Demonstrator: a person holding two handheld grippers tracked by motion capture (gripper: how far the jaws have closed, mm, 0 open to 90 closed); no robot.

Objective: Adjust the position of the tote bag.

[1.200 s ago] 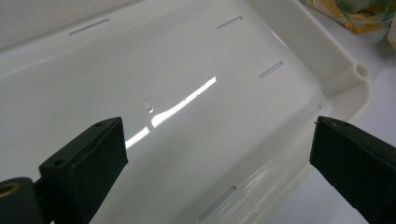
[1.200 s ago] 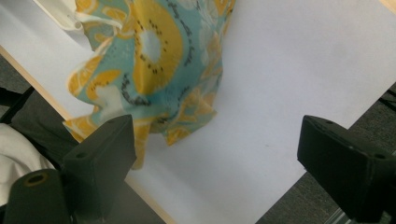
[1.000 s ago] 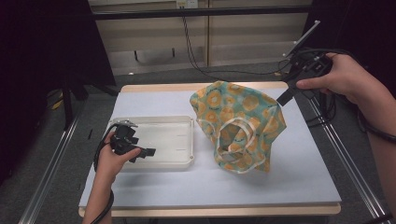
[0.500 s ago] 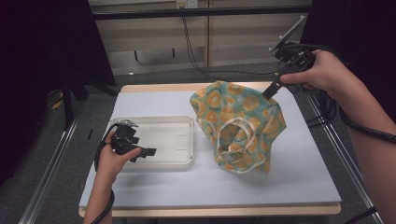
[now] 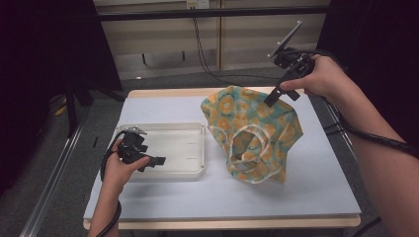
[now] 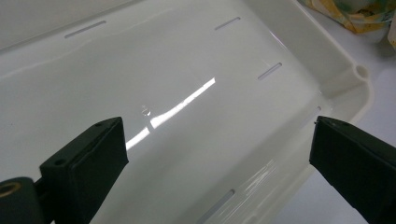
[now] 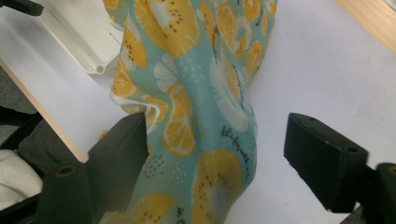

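A: Change since a second ago: the right gripper [image 5: 272, 98] has come in from the far right corner and now sits over the top edge of the fruit-print cloth [image 5: 252, 131]. Its fingers have just been closing a little.

B: Holding yet?

A: No. In the right gripper view the fingers [image 7: 116, 154] stand wide on either side of a raised fold of the cloth [image 7: 205, 116]; the left one is close against the fabric, the other well apart from it. Nothing pinched.

B: Meaning for the work?

A: My reading: a grasp on the cloth's top edge is being set up, not made. The cloth lies bunched on the right half of the worktop [image 5: 321, 187], just beside the white plastic tray [image 5: 197, 170].

B: Left side?

A: The left gripper [image 5: 150, 160] has not moved; it hovers over the tray's near left part. The left gripper view shows fingers [image 6: 88, 158] wide, nothing between them, the tray's floor [image 6: 196, 56] bare with narrow slots.

B: What does the high view add?

A: The layout: cloth heap with a pale looped trim on its front, tray and both hands. The right gripper view adds the lemon-slice print and the fold between the fingers.
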